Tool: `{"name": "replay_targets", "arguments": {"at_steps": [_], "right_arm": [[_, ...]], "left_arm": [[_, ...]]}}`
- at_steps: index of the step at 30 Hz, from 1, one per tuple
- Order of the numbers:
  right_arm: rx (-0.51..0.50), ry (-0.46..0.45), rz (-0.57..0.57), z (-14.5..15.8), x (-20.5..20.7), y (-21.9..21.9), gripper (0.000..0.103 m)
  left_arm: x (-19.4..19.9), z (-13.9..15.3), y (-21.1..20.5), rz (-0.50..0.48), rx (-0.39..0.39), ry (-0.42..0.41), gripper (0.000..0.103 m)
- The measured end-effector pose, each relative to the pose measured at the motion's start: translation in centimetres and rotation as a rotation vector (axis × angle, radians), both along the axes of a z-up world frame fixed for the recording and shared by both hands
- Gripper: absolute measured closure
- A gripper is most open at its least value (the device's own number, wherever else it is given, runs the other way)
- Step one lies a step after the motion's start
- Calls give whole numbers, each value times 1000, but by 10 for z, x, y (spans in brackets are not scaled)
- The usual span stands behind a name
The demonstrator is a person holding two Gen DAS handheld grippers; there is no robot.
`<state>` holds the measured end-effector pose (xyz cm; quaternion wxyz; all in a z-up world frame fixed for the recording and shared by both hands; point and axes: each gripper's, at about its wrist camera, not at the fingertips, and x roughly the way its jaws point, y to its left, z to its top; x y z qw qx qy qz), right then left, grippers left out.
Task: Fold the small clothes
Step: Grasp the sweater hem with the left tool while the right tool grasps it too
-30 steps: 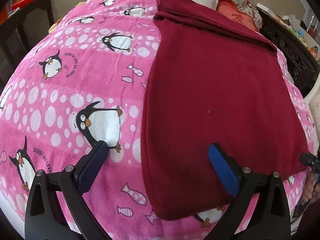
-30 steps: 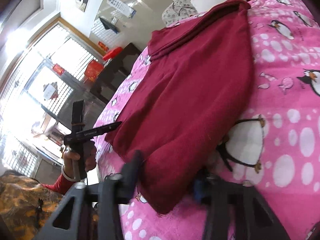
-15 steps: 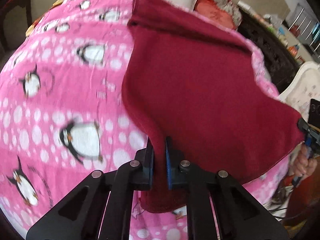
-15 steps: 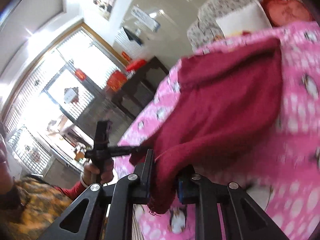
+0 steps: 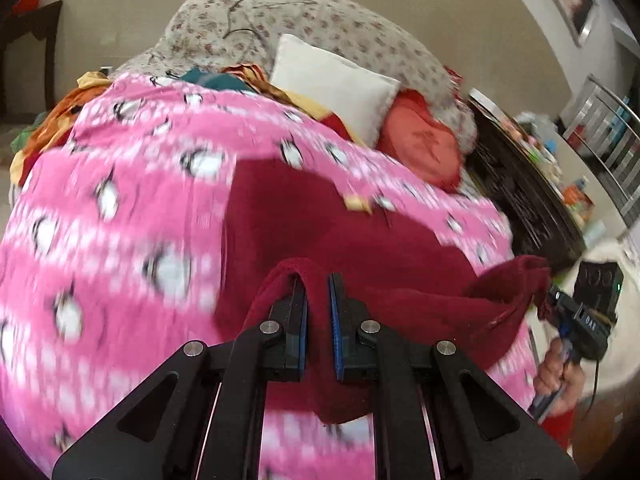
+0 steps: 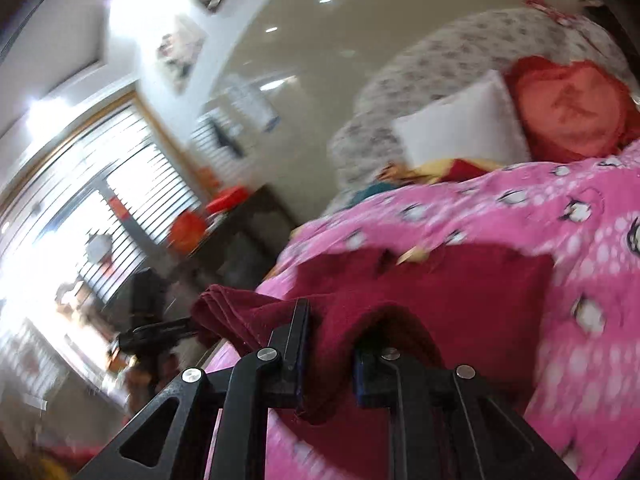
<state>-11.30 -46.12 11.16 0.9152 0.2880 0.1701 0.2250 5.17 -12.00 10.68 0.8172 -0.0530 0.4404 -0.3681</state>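
The left gripper point(image 5: 318, 300) is clamped on a fold of the maroon cloth point(image 5: 360, 248); fabric bulges up between its pads and drapes over the left one. The right gripper point(image 6: 332, 340) is likewise clamped on another part of the cloth's near edge, with fabric bunched between and over its fingers point(image 6: 298, 332). The near edge hangs lifted between the two grippers; the rest of the cloth lies on the pink penguin blanket point(image 5: 120, 200). In the left view the right gripper appears at the right margin, held by a hand point(image 5: 560, 376). A white pillow point(image 5: 332, 88) and a red cushion point(image 5: 424, 140) sit beyond the blanket. Both views are motion-blurred.
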Motion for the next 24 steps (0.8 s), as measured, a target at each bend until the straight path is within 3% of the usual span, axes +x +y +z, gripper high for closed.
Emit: {"name": "replay_targets", "arguments": {"at_steps": [3, 5, 6, 8, 10, 12, 14, 15, 16, 19, 21, 24], "right_arm": [[44, 100, -112, -21, 63, -31, 85], [46, 191, -146, -37, 95, -43, 68], [61, 222, -140, -42, 105, -47, 58], [101, 235, -126, -47, 110, -54, 57], [112, 197, -144, -40, 101, -60, 50], [111, 160, -182, -33, 86, -67, 44], [85, 135, -236, -21, 72, -69, 41], [65, 118, -254, -13, 66, -69, 41], [58, 99, -245, -9, 61, -66, 41], [-24, 96, -201, 2, 66, -44, 41], [-123, 150, -222, 3, 81, -26, 41], [-174, 249, -237, -11, 113, -15, 42]], "left_arm": [[39, -14, -24, 66, 49, 11, 95], [61, -29, -31, 92, 57, 69, 94], [72, -35, -29, 105, 24, 131, 94], [78, -35, -22, 97, -58, 193, 91], [82, -30, -11, 102, -122, 249, 80], [80, -16, -3, 134, -124, 205, 69], [72, 6, 5, 202, -105, 78, 50], [67, 15, 10, 228, -114, 30, 34], [62, 18, 12, 230, -129, 6, 27], [56, 15, 7, 191, -120, -8, 27], [53, 3, -7, 154, -100, 8, 27], [55, -24, -36, 112, -36, 51, 27]]}}
